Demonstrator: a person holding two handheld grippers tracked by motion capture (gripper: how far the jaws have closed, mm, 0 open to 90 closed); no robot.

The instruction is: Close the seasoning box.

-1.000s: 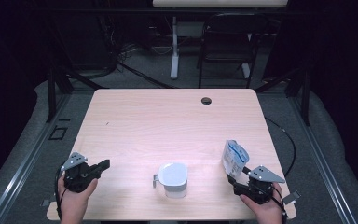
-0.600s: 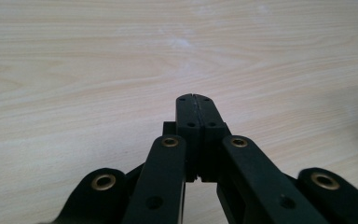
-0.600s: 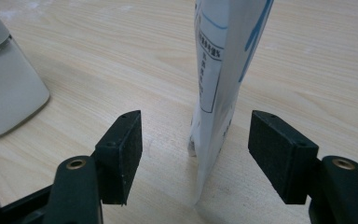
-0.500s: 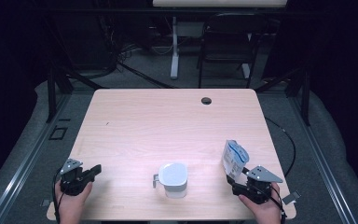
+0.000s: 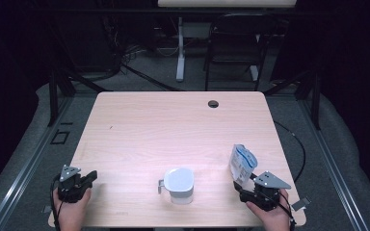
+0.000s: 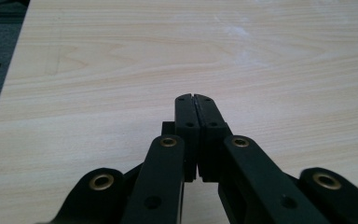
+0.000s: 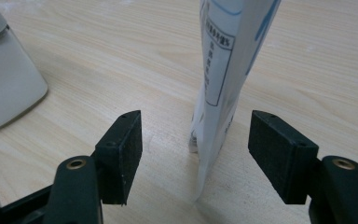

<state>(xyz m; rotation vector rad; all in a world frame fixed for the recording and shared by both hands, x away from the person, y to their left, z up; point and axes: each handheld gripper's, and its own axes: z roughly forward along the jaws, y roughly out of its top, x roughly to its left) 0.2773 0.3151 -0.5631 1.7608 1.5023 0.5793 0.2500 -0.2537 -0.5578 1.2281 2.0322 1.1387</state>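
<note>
At the near edge of the table [image 5: 139, 120], the left gripper [image 5: 75, 182] is seen at the person's left corner, low over the wood, its jaws clenched flat against each other with nothing between them, as the left gripper view confirms [image 6: 196, 105]; bare board lies ahead of it. At the near right corner, the right gripper [image 5: 248, 188] is held with its jaws spread wide, and the pouch [image 7: 228, 70] is recorded standing upright between them, touched by neither pad; in the right gripper view a gap is visible on each side of it, the left gap being the wider. The pouch's long axis is judged vertical, its thin edge turned toward the gripper, so that the jaws straddle its flat faces. The pouch [image 5: 242, 162] is thus placed directly ahead of the right gripper and well apart from the left; the right hand is plainly the nearer. A closing of those jaws on the lower part of the pouch is judged the move in prospect. Between the two hands, slightly farther in, a white cup [image 5: 178, 183] with a side handle is noted, open side up. Farther still, a dark round hole [image 5: 213, 103] is seen near the far edge.
</note>
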